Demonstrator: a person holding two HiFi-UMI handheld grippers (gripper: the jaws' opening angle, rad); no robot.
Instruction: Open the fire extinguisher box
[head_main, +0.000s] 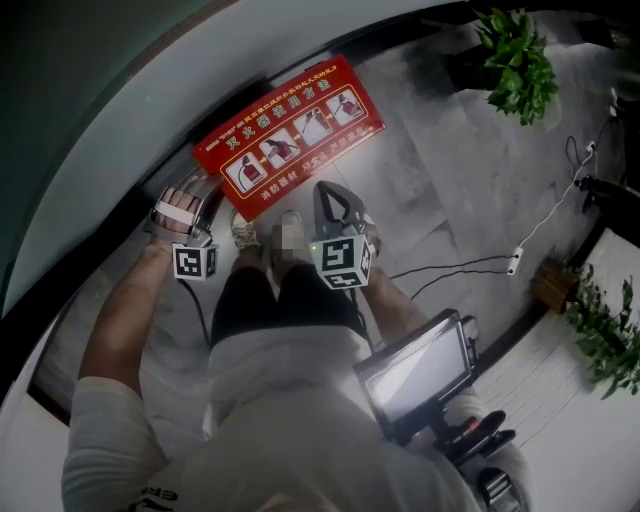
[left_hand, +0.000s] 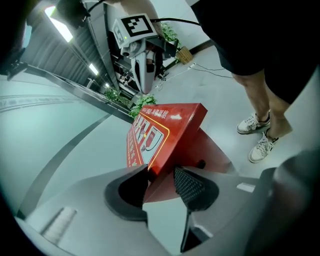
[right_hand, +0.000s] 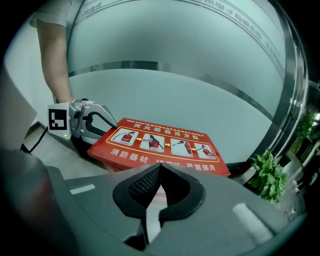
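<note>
The red fire extinguisher box (head_main: 290, 130) lies on the grey floor against a frosted glass wall, its lid printed with instruction pictures. My left gripper (head_main: 183, 195) is at the box's left corner. In the left gripper view the lid's corner (left_hand: 165, 125) sits between the pads, and my left gripper (left_hand: 162, 179) is shut on it. My right gripper (head_main: 332, 192) hangs just in front of the box's near edge. In the right gripper view its jaws (right_hand: 159, 167) are shut, tips touching with nothing between them, and the lid (right_hand: 160, 142) lies just beyond.
The person's shoes (left_hand: 260, 135) stand close to the box's front. Potted plants (head_main: 520, 60) (head_main: 605, 330) stand at the right. A white power strip (head_main: 515, 262) with cables lies on the floor. A screen device (head_main: 420, 375) hangs at the person's waist.
</note>
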